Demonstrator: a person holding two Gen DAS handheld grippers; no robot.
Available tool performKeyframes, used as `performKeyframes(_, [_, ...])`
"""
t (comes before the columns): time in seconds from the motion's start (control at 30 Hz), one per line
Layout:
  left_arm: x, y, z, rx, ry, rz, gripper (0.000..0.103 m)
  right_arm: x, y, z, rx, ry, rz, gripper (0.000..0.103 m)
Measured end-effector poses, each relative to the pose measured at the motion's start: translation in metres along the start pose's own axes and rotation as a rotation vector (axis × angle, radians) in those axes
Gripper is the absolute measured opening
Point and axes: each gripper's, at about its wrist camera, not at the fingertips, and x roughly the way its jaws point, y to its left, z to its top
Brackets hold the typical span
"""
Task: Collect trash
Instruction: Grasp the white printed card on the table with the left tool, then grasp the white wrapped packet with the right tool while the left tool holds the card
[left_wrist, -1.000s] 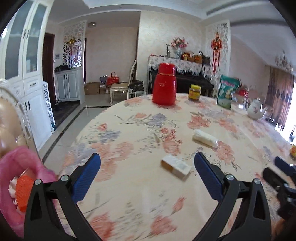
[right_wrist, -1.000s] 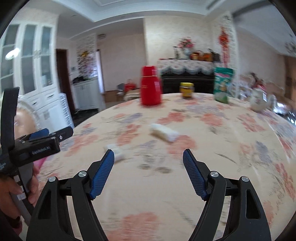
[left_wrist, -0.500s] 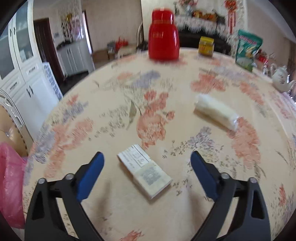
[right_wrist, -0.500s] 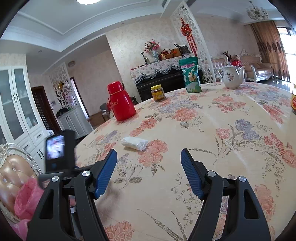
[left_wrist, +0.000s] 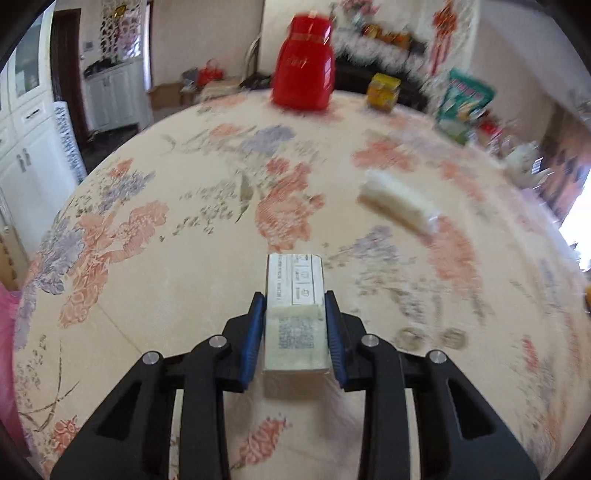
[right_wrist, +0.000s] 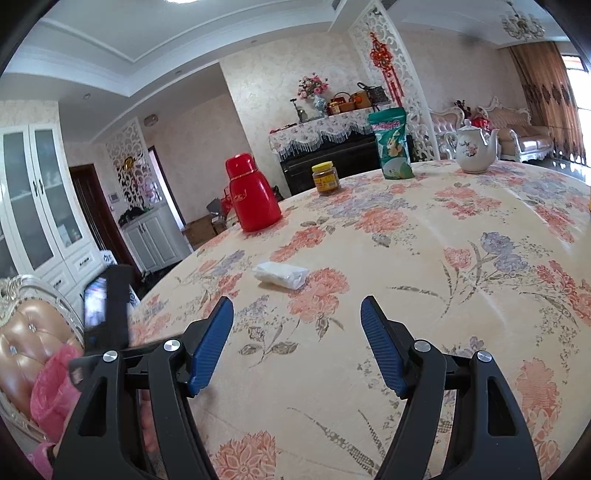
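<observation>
Between blue pads (left_wrist: 255, 332), small box (left_wrist: 295, 310)

a small white printed box (left_wrist: 296, 314) is seen lying flat on the flowered tablecloth at the near edge, its long axis pointing away. a crumpled white wrapper (right_wrist: 280, 274) is found farther off to the right, lying flat and apart.

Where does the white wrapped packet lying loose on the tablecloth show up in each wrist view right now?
Left wrist view: white wrapped packet at right of centre, beyond the small box clamped in the left gripper.
Right wrist view: packet just left of centre, ahead of the open right gripper.
Shared landmark: red thermos, beyond the packet.
</observation>
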Motion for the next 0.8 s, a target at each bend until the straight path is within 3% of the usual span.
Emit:
performKeyframes(0.13, [-0.028,0.006,-0.002,-0.002,-0.149,-0.099,0.031,0.007,0.008,-0.006,-0.039,0.025,-0.001,0.067])
performKeyframes(0.3, [-0.041,0.013,0.003,-0.020,-0.218,-0.128,0.031,0.014,0.012,-0.013,-0.064,0.052,-0.016,0.067])
performKeyframes(0.5, [-0.053,0.016,0.005,-0.025,-0.285,-0.094,0.031,0.020,0.010,-0.014,-0.057,0.080,-0.009,0.067])
performKeyframes(0.6, [-0.058,0.013,0.003,-0.007,-0.311,-0.071,0.032,0.037,0.010,-0.012,-0.056,0.146,0.002,0.067])
performKeyframes(0.8, [-0.060,0.014,0.003,-0.007,-0.331,-0.033,0.032,0.099,0.025,0.001,-0.206,0.283,-0.022,0.067])
